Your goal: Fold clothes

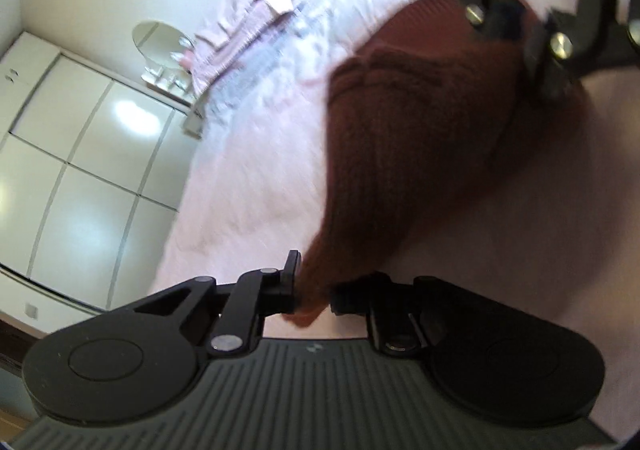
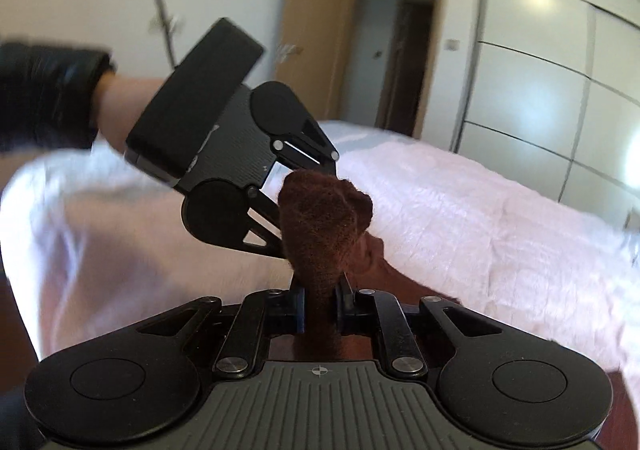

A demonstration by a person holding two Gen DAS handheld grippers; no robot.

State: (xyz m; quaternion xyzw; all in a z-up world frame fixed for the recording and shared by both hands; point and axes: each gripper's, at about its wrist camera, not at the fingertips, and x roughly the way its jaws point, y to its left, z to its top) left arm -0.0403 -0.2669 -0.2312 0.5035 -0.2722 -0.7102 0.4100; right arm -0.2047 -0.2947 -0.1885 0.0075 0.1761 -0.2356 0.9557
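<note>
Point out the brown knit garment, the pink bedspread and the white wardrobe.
brown knit garment (image 1: 420,137): left wrist view, ribbed middle.
pink bedspread (image 2: 480,217): right wrist view, bare top.
white wardrobe (image 2: 532,61): right wrist view, door panel.

Bright daylight, glare patches on glossy white wardrobe doors (image 1: 120,117); heavy motion blur, fisheye bending, dark vignette at corners.

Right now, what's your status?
Left tongs shut on brown sweater. Right tongs shut on it too. Sweater lifting off pink bedspread. Nothing blocking.
</note>
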